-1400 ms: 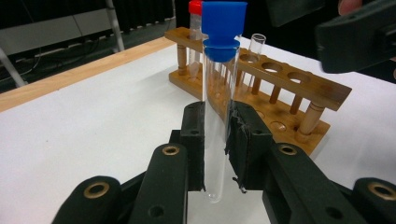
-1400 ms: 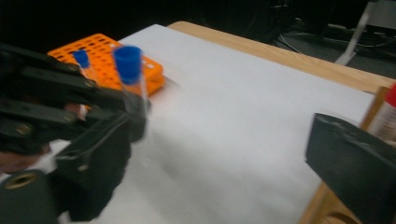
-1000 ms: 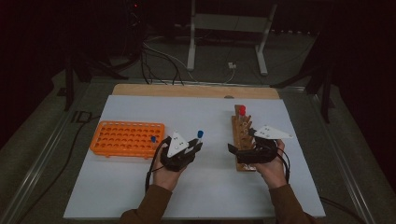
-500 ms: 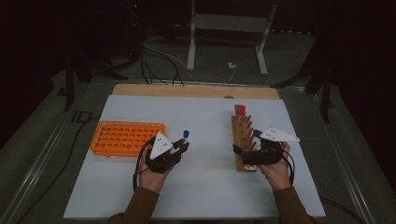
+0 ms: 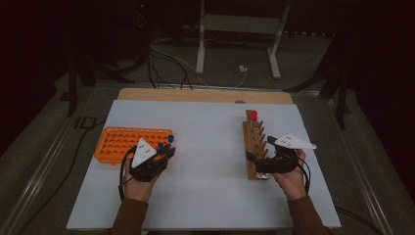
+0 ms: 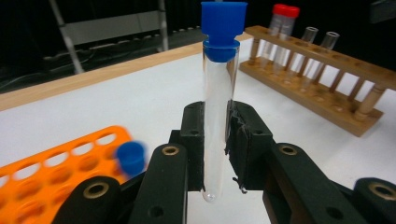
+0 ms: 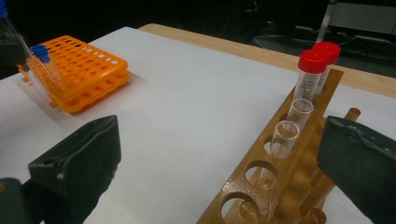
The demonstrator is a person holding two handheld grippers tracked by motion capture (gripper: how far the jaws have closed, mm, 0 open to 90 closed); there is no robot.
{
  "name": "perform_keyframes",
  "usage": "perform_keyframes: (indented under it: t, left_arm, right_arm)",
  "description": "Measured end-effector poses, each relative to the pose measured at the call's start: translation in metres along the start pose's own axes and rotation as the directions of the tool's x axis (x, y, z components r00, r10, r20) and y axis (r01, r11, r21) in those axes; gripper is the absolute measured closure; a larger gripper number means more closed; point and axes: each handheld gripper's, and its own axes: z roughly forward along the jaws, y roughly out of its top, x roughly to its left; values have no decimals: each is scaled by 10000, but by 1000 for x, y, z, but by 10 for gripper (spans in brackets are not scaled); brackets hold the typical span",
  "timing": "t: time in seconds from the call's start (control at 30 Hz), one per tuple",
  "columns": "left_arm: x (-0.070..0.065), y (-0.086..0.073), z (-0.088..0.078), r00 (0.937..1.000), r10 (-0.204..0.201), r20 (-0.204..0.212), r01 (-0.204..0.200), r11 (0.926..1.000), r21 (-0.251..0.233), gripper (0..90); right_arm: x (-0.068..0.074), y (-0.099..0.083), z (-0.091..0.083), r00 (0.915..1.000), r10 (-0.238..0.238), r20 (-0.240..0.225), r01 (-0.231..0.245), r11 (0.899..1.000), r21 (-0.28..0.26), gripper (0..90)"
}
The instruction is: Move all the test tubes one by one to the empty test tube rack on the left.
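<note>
Plainly the desk (image 5: 205, 196) comes first — a white board with a bare wooden strip along its far edge. On it, toward the left edge, lies the orange rack (image 5: 125, 143), a flat grid of holes; toward the right edge stands the wooden rack (image 5: 254, 147), running near to far, with two red-capped tubes (image 7: 312, 70) at its far end and two uncapped glass tubes (image 7: 299, 112) next to them.

Judging by what is held, the step in hand is carrying one tube to the orange rack. The left gripper (image 6: 216, 140) is clamped on a clear, blue-capped tube (image 6: 220, 98), which stands upright between the black pads, its rounded bottom hanging just below them and its cap well above. In the high view this gripper (image 5: 164, 154) sits at the orange rack's right-hand end, near a second blue-capped tube (image 5: 171, 139) already seated in that rack's corner.

Next, I would guess, the tube's bottom has to be lined up over a free hole and lowered straight, kept vertical so the glass does not catch the rim — only then should the pads let go.

The right gripper (image 7: 219, 154) waits with jaws spread wide and nothing between them, at the near end of the wooden rack.
</note>
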Motion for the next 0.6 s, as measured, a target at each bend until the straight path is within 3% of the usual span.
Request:
perform_keyframes:
  t: [0.3, 0.6]
  left_arm:
    - [20, -7, -15, 9975, -235, -663, 233, 9997, -33, 764]
    - [34, -12, -15, 9858, -535, -1589, 498, 9984, -270, 764]
  right_arm:
    - [-1, 0, 0, 10000, 33, 16, -33, 10000, -15, 1]
    - [0, 0, 0, 10000, 29, -22, -29, 10000, -43, 1]
